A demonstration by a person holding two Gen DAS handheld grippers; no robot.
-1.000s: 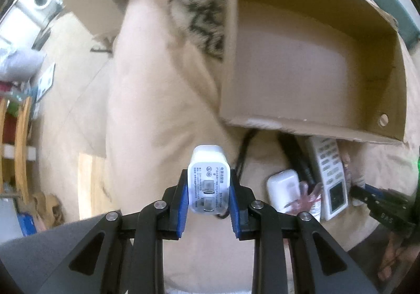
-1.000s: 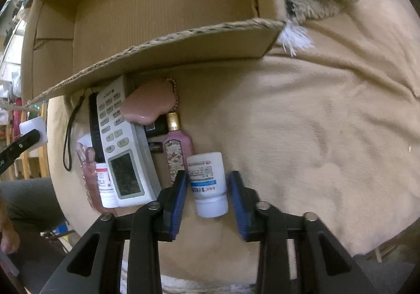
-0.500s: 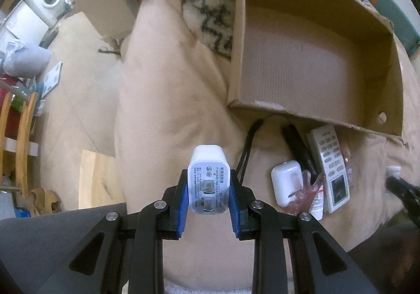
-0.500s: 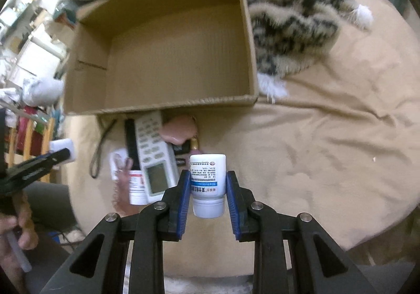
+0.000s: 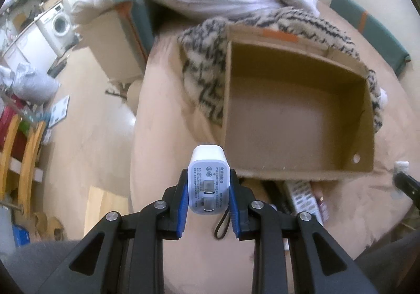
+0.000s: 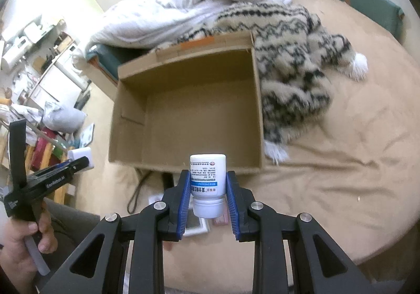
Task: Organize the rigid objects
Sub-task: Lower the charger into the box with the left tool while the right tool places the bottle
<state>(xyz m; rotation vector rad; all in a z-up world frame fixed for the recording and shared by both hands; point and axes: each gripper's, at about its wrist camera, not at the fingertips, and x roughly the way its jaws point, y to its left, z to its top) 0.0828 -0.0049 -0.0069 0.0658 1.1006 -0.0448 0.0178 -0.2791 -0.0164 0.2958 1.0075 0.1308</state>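
My left gripper [image 5: 208, 189] is shut on a white USB charger [image 5: 208, 178], held up in the air just short of the near wall of an open brown cardboard box [image 5: 299, 173]. My right gripper [image 6: 207, 189] is shut on a white pill bottle [image 6: 207, 183], cap towards me, held above the box's near wall [image 6: 183, 166]. The box floor [image 6: 199, 121] is bare. The left gripper with the charger also shows at the left of the right wrist view [image 6: 78, 160]. The right gripper's tip and bottle show at the right edge of the left wrist view [image 5: 401, 178].
The box sits on a tan bed cover [image 6: 341, 176]. A grey remote [image 5: 302, 194], a black cord loop [image 5: 221, 225] and other small items lie in front of the box. A patterned fuzzy blanket [image 6: 294, 58] and a white duvet [image 6: 183, 0] lie behind it.
Both grippers have lifted and pulled back with their loads. The whole box and the bedding behind it have come into view. The small items on the bed now lie mostly hidden below the grippers.
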